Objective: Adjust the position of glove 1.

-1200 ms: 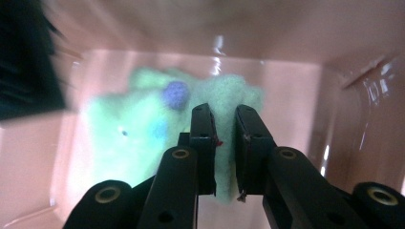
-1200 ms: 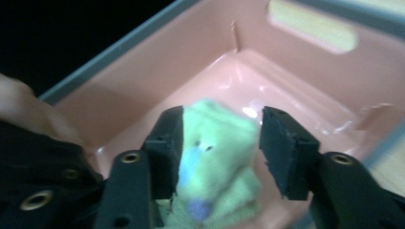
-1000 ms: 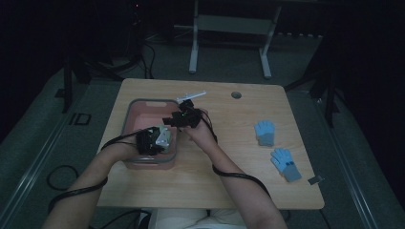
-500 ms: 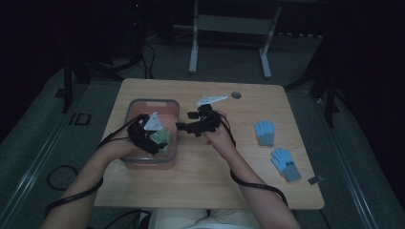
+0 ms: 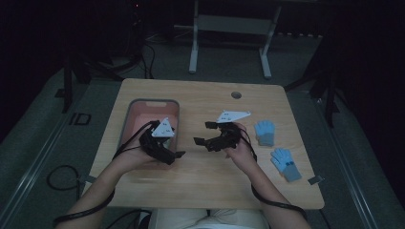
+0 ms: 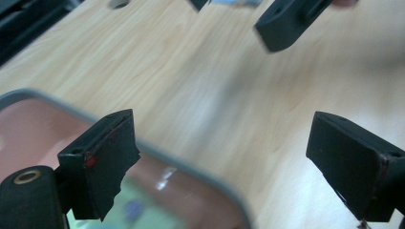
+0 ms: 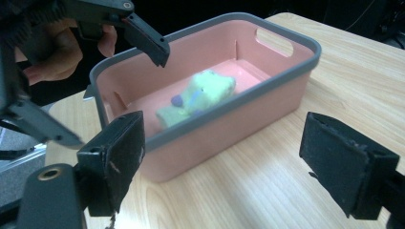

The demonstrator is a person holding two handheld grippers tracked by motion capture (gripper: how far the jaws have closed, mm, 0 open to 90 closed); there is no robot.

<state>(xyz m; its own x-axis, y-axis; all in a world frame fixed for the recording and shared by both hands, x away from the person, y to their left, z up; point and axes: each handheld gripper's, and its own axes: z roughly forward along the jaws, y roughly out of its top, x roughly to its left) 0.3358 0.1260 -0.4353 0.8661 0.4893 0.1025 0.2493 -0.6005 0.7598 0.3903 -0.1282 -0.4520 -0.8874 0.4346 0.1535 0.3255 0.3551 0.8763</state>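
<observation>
Both jaws, just opening, hold nothing; next we steer the right gripper (image 5: 203,134) (center frame) toward the blue gloves (image 5: 264,132) at right.

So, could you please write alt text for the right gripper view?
A pale green glove lies inside a pink plastic bin with a grey rim on a light wooden table. The right gripper has its black jaws open and empty in the foreground, and the left gripper hovers open over the bin's far end.
</observation>
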